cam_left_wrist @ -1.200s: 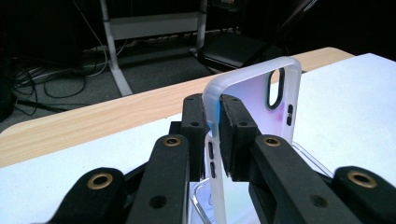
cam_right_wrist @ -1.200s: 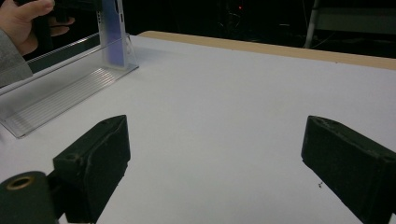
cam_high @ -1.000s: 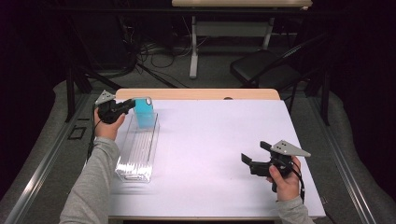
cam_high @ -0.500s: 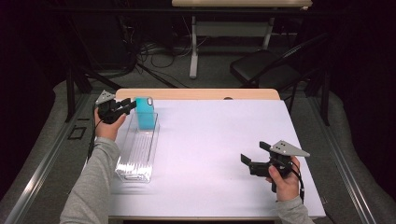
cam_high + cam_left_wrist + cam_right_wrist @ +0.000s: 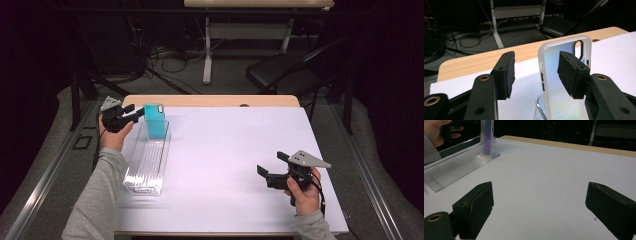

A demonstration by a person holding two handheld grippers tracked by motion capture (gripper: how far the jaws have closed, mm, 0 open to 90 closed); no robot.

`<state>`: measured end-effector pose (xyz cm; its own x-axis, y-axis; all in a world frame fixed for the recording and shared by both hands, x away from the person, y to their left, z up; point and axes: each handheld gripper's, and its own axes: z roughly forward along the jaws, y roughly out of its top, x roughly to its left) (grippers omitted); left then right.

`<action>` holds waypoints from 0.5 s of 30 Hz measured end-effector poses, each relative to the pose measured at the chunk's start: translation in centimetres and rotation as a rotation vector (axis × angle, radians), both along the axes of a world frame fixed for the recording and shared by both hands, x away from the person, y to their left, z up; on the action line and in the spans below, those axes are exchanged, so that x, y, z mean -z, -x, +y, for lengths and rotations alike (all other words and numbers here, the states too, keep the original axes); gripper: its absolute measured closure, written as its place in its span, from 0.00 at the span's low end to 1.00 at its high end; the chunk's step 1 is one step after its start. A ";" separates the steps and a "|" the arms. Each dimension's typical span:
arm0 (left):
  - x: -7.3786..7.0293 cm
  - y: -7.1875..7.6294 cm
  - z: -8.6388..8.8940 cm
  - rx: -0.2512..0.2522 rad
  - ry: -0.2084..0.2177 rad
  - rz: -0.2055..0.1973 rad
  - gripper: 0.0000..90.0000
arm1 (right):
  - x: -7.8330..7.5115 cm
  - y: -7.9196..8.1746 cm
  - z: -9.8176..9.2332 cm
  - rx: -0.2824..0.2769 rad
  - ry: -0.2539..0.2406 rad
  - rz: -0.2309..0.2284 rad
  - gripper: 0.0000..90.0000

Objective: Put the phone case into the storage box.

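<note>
A white sheet covers most of the surface, leaving a strip of pale wood bare along the far edge, with a small dark hole in it. Beyond the surface lies a grey floor. A tangle of dark cables runs across it near a white post that rises to a second pale top at the far end. A black chair stands to the right of that post. A metal rail runs along the floor at the left side.
</note>
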<state>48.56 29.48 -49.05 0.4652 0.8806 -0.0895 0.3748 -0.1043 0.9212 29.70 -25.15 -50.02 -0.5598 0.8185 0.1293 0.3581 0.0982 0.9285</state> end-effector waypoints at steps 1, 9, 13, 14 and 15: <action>-0.1 0.0 0.0 -0.003 -0.001 -0.002 0.53 | 0.0 0.0 0.0 0.000 0.000 0.000 0.09; -0.3 0.2 0.0 -0.024 -0.012 0.008 0.51 | 0.0 0.0 0.0 -0.003 0.002 0.002 0.09; -0.6 0.4 0.1 -0.030 -0.010 0.004 0.50 | 0.0 0.0 -0.1 -0.005 0.002 -0.002 0.09; -0.7 0.4 0.1 -0.030 -0.012 0.006 0.49 | 0.0 0.0 -0.1 -0.006 0.001 -0.002 0.09; -0.7 0.5 0.1 -0.032 -0.009 0.013 0.48 | 0.0 0.0 -0.1 -0.005 0.000 -0.002 0.09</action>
